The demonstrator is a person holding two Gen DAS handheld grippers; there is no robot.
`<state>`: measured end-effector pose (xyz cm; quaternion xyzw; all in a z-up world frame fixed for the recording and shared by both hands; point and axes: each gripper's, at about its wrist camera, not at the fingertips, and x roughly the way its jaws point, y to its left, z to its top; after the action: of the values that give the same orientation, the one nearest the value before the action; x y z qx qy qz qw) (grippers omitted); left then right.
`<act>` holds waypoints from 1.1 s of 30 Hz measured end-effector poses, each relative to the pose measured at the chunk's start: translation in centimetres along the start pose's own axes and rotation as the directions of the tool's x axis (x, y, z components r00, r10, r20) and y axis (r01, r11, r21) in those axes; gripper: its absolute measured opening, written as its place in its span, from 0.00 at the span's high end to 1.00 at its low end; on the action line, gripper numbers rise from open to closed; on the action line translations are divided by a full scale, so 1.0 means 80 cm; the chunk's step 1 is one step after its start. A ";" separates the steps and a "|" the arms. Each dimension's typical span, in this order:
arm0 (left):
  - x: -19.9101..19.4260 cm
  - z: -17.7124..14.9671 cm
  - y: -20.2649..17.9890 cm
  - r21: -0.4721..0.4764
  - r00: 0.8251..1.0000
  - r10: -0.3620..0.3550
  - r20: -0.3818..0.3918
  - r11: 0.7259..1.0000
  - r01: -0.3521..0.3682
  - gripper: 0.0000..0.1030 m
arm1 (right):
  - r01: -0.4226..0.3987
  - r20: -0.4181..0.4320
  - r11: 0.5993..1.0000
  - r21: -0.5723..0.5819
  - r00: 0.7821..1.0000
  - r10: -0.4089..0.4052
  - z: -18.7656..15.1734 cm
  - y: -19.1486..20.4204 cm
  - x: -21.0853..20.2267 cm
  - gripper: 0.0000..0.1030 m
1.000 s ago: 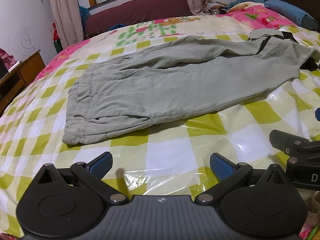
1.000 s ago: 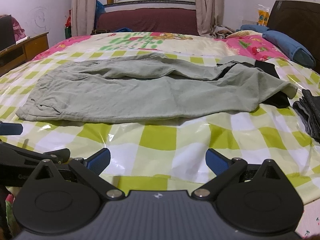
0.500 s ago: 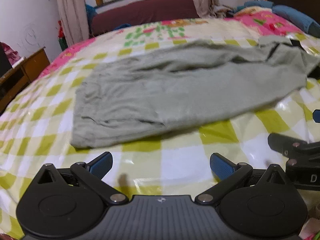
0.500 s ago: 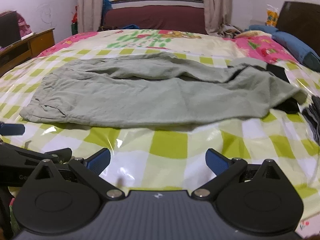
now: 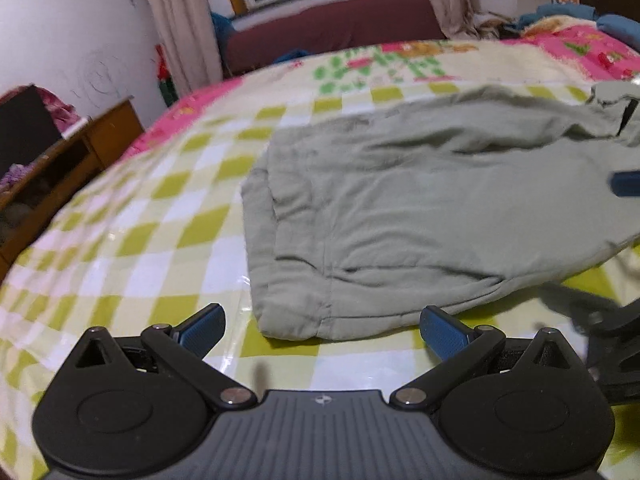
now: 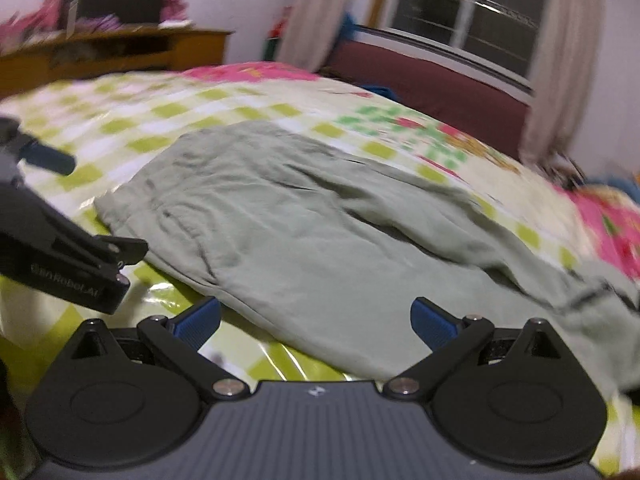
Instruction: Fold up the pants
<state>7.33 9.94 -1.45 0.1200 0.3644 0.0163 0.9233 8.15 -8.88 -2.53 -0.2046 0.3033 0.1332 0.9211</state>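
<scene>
Grey-green pants (image 5: 420, 208) lie spread flat on the checked bed cover, waistband to the left, legs running off to the right. My left gripper (image 5: 322, 330) is open just in front of the near waistband corner, which lies between its blue pads. In the right wrist view the same pants (image 6: 320, 232) fill the middle, and my right gripper (image 6: 316, 320) is open over their near edge. The left gripper's black body (image 6: 64, 256) shows at that view's left side; the right gripper's body (image 5: 608, 336) shows at the left wrist view's right edge.
The bed cover (image 5: 132, 240) is glossy yellow-green and white check. A wooden cabinet (image 5: 60, 168) stands left of the bed. A maroon sofa (image 5: 332, 28) and curtains sit under the window beyond. Pink bedding and blue pillows (image 5: 592, 36) lie at the far right.
Both grippers moved forward toward the pants, which now reach their fingertips. The left view swung left toward the waistband; the right view turned left too. Both stay open.
</scene>
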 end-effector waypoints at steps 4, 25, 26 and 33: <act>0.023 -0.005 -0.003 0.082 0.999 -0.039 -0.013 0.996 0.040 0.00 | -0.098 -0.057 0.992 -0.081 0.994 0.093 0.006 0.015 0.035 0.23; 0.027 -0.042 0.134 -0.027 0.994 0.044 -0.096 0.999 -0.046 0.39 | -0.374 -0.123 0.927 -0.031 0.922 0.368 0.059 0.133 0.048 0.86; 0.024 -0.044 0.140 -0.039 0.994 0.052 -0.096 0.998 -0.056 0.39 | -0.361 -0.116 0.932 -0.035 0.928 0.355 0.063 0.140 0.048 0.86; -0.003 -0.040 0.136 -0.049 0.995 0.082 -0.053 0.995 -0.084 0.39 | -0.332 -0.074 0.908 0.257 0.930 0.361 0.048 0.046 0.014 0.62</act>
<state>5.58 21.13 -1.03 0.1109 0.3822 0.0671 0.9149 9.58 -3.75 -1.47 -0.0422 0.4033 0.2445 0.8808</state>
